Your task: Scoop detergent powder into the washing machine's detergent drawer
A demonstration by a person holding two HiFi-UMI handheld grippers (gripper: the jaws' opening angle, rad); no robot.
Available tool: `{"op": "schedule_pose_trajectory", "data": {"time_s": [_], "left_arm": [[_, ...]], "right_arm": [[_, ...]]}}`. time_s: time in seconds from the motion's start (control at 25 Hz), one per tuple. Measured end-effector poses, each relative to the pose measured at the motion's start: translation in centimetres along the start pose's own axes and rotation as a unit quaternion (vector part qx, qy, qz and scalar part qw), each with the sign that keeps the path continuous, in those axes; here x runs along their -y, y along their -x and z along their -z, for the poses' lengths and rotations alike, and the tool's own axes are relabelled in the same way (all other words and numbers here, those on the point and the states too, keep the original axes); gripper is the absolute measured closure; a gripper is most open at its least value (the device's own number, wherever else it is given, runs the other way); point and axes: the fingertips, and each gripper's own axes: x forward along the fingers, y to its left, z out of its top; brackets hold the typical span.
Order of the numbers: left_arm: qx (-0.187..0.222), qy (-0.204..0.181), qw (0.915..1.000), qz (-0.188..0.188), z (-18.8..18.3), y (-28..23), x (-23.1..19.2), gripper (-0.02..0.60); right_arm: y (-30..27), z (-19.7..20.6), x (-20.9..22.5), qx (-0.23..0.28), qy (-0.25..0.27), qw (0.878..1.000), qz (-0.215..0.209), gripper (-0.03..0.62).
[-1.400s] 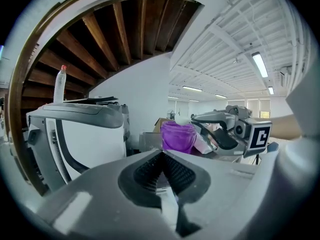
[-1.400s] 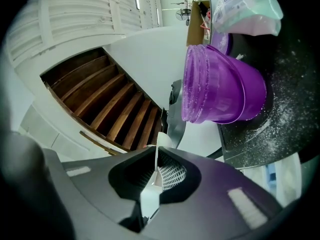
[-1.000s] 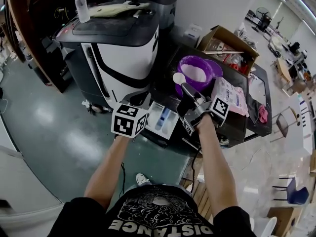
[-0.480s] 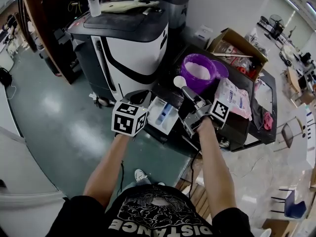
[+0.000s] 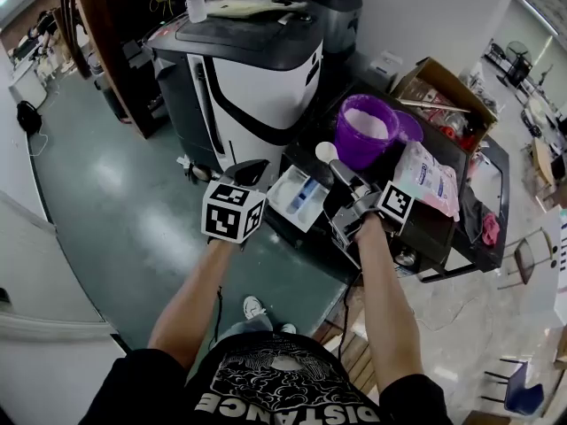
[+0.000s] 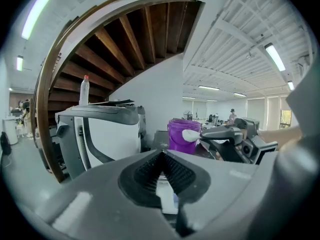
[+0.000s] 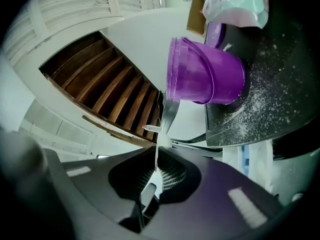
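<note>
Transfer underway: right gripper (image 5: 344, 177) pinched loaded scoop (image 5: 326, 151); left gripper (image 5: 251, 173) was pressed together, empty; next, likely tipping over detergent drawer (image 5: 297, 200).

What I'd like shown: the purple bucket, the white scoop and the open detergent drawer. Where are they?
purple bucket (image 5: 359, 155): head view, on its outer wall.
white scoop (image 5: 326, 151): head view, on its round bowl.
detergent drawer (image 5: 283, 198): head view, on its white left part.

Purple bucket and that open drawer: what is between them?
The white scoop, held in the right gripper, hangs between the purple bucket and the detergent drawer; the head view shows it.
</note>
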Motion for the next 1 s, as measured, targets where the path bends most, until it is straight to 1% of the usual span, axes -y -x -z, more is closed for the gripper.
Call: {"op": "schedule_pose_trajectory", "data": {"time_s": [0.36, 0.68, 1.0], "left_arm": [[0.004, 0.008, 0.9994, -0.034, 1.2, 2.3, -0.2, 0.581], [0.011, 0.032, 0.9987, -0.039, 2.1, 2.7, 0.5, 0.581], [0.005, 0.038, 0.9984, -0.042, 2.9, 2.6, 0.9, 0.581]], "right_arm": [[1.3, 1.9, 1.0, -0.023, 0.008, 1.000, 0.007, 0.556], [2.7, 2.6, 2.8, -0.032, 0.004, 0.999, 0.019, 0.556], [3.3, 3.4, 3.9, -0.044, 0.017, 0.999, 0.027, 0.556]]}}
